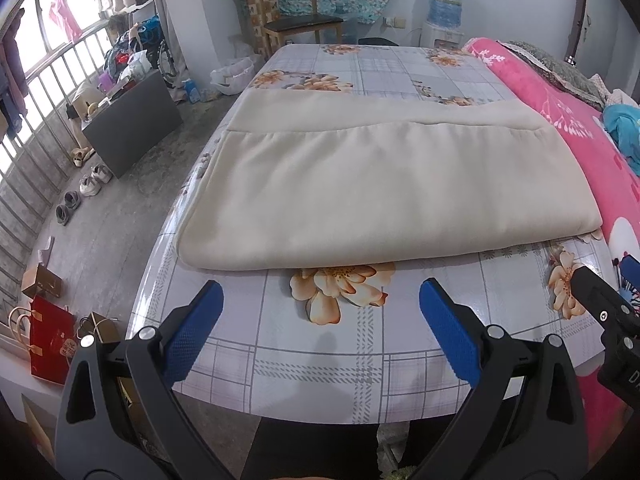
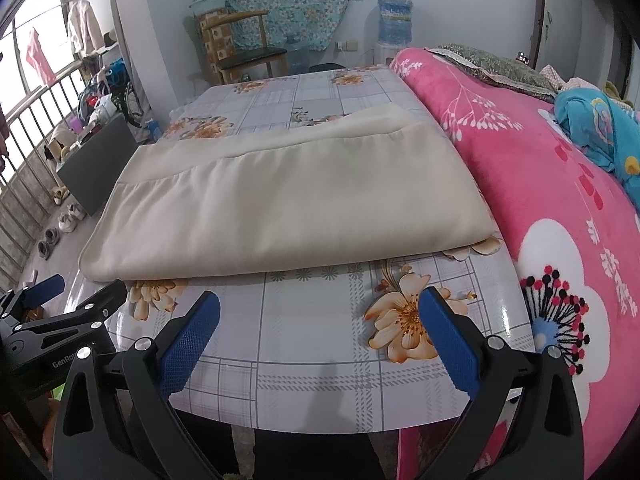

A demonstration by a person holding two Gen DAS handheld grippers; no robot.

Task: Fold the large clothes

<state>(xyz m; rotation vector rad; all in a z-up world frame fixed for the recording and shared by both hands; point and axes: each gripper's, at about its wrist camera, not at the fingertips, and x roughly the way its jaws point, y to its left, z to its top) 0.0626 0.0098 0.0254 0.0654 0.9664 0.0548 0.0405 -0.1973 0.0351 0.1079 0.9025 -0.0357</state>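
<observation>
A large cream garment (image 1: 384, 184) lies folded flat in a broad rectangle on the table with the floral plaid cloth (image 1: 320, 364); it also shows in the right wrist view (image 2: 288, 204). My left gripper (image 1: 320, 300) is open and empty, hovering over the table's near edge, short of the garment's near fold. My right gripper (image 2: 320, 308) is open and empty, also just short of the near fold. The right gripper shows at the right edge of the left wrist view (image 1: 600, 300); the left gripper shows at the left edge of the right wrist view (image 2: 76, 296).
A pink floral blanket (image 2: 552, 184) on a bed borders the table's right side. A wooden chair (image 1: 300, 20) and a water dispenser (image 1: 444, 12) stand beyond the far end. A dark cabinet (image 1: 132, 124), shoes (image 1: 84, 188) and bags (image 1: 48, 340) are on the floor to the left.
</observation>
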